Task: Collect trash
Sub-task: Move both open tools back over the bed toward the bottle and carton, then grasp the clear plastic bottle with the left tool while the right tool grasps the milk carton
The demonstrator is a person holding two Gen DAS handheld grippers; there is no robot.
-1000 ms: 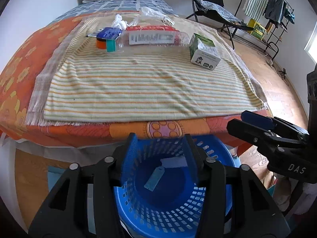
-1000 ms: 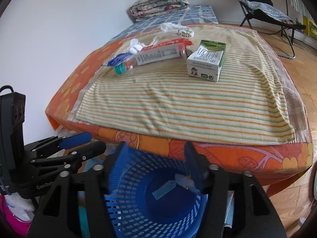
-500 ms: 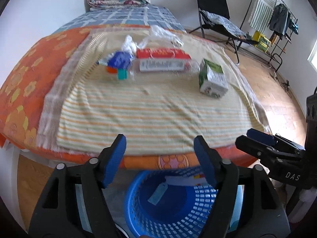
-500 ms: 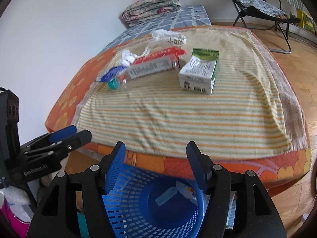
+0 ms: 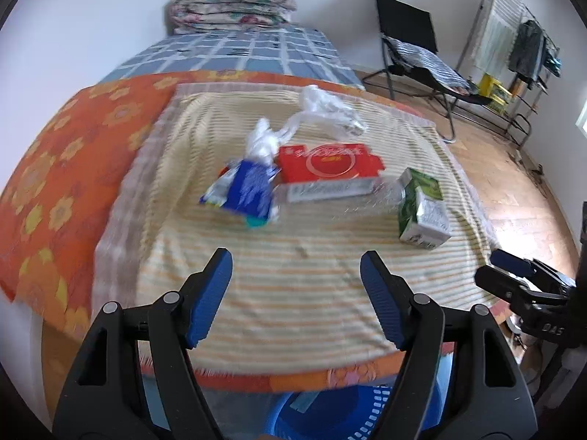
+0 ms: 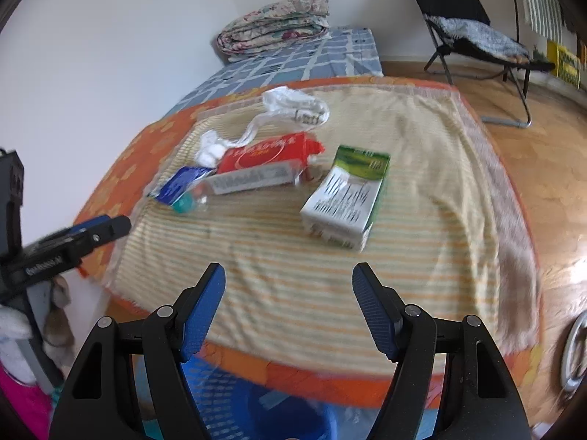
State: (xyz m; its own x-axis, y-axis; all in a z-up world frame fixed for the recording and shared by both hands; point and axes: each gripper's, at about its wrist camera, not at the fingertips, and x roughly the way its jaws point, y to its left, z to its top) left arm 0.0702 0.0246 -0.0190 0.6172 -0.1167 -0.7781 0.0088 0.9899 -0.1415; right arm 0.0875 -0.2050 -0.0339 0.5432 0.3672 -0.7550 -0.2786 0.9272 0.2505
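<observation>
Both tools hover over the near edge of the striped yellow towel (image 5: 293, 286), and both are spread wide with nothing between the blue pads. The left gripper (image 5: 295, 267) faces the litter pile: a blue crinkled wrapper (image 5: 249, 187), a flat red carton (image 5: 328, 159), a clear plastic bottle with a white label and teal cap (image 5: 330, 190), a white tissue wad (image 5: 262, 143) and a clear plastic bag (image 5: 326, 110) behind them. The right gripper (image 6: 288, 278) points towards the green-and-white drink carton (image 6: 346, 198), lying on its side apart from the pile. The blue perforated basket (image 6: 227, 396) sits on the floor below the bed edge, under both tools.

The pile is where it could go wrong. Bottle, red carton and wrapper lie pressed together, so a grab there may catch two things or roll the bottle away. The picture is blurred, so I can't say whether the wrapper rests on the bottle's neck. The soft bedding gives, too; pads pushed down could snag the towel.
</observation>
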